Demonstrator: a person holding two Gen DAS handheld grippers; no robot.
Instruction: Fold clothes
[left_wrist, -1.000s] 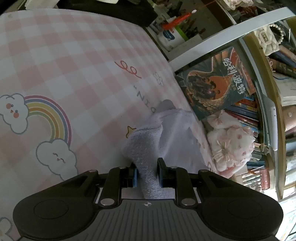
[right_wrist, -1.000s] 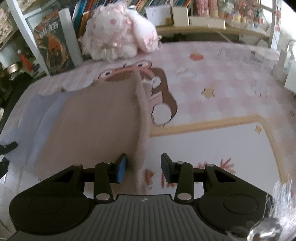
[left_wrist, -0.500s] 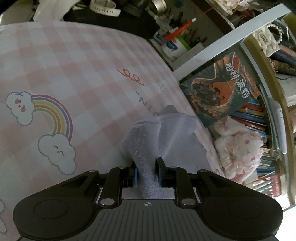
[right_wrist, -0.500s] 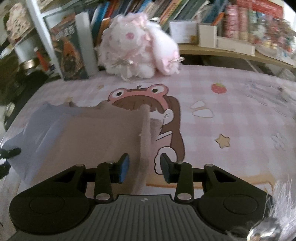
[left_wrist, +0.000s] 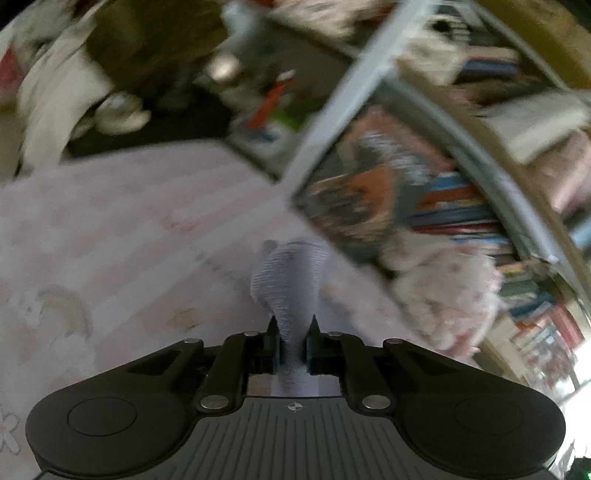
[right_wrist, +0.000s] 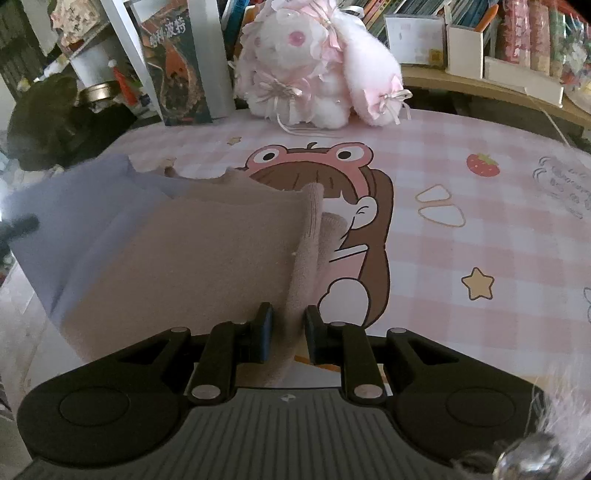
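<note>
A bunched lavender bit of the garment (left_wrist: 286, 280) was pinched between the jaws of the left gripper (left_wrist: 291, 326), dead center in a pretty blurry frame. The tan edge (right_wrist: 301, 266) was clamped by the right gripper (right_wrist: 288, 317), cloth spread lower left over the pink checked mat (right_wrist: 461, 192), plush toy (right_wrist: 314, 62) up top.

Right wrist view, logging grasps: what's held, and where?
The right tool pinches the beige fleecy cloth at its near folded edge.

Left wrist view motion-blurred, bookshelf (left_wrist: 461, 206) smeared, pink mat (left_wrist: 110, 229) print unreadable
</note>
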